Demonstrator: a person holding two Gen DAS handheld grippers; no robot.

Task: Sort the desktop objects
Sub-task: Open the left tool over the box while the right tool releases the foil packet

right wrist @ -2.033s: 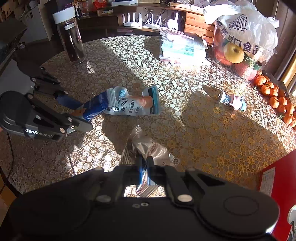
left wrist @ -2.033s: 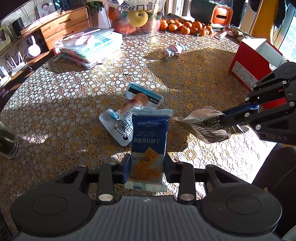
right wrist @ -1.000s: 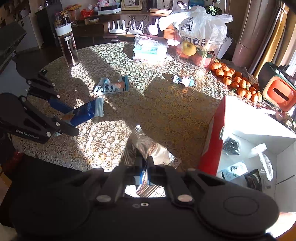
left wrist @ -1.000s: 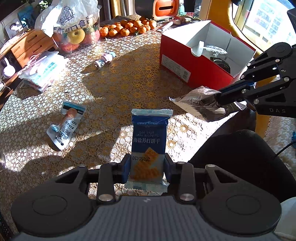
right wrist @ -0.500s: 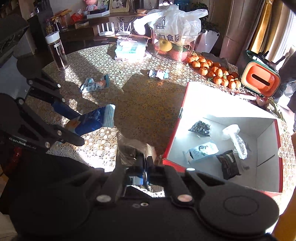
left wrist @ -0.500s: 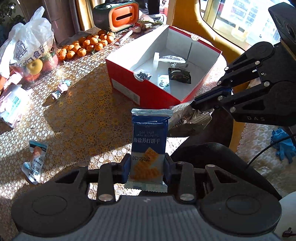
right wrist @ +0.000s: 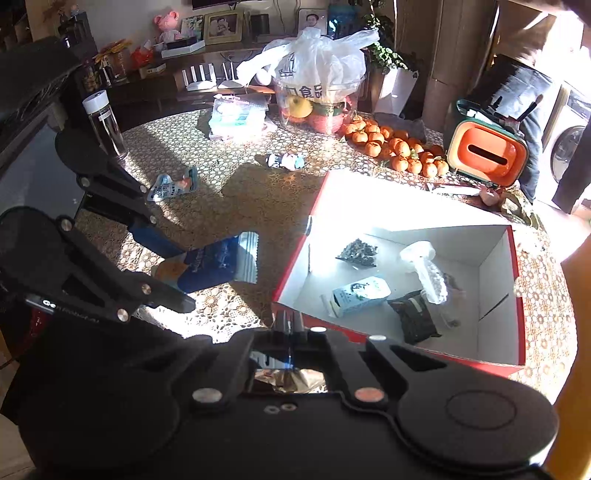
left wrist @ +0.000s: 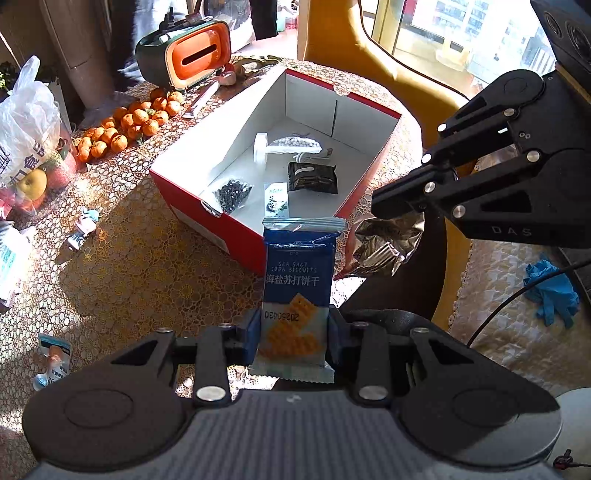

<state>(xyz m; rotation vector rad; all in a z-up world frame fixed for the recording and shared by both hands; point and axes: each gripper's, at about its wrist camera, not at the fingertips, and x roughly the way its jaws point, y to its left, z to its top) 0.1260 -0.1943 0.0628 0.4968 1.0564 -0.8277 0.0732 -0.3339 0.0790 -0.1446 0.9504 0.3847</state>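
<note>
**Home living and dining room**

Round table (right wrist: pixel 236 206) under a lace-patterned cloth; loose mandarins (right wrist: pixel 395 147); bagged fruit (right wrist: pixel 314 99); framed photographs (right wrist: pixel 221 24) and routers (right wrist: pixel 199 79) on a wooden sideboard; washing machine (right wrist: pixel 565 147) beyond; yellow armchair (left wrist: pixel 351 55) by a sunlit window (left wrist: pixel 461 26) facing apartment blocks.

Both wrist cameras look steeply down over their own grippers at close range; each sees the red box (left wrist: pixel 236 225) (right wrist: pixel 291 273) toward one o'clock, the oranges (left wrist: pixel 125 125) (right wrist: pixel 395 151) beyond.
</note>
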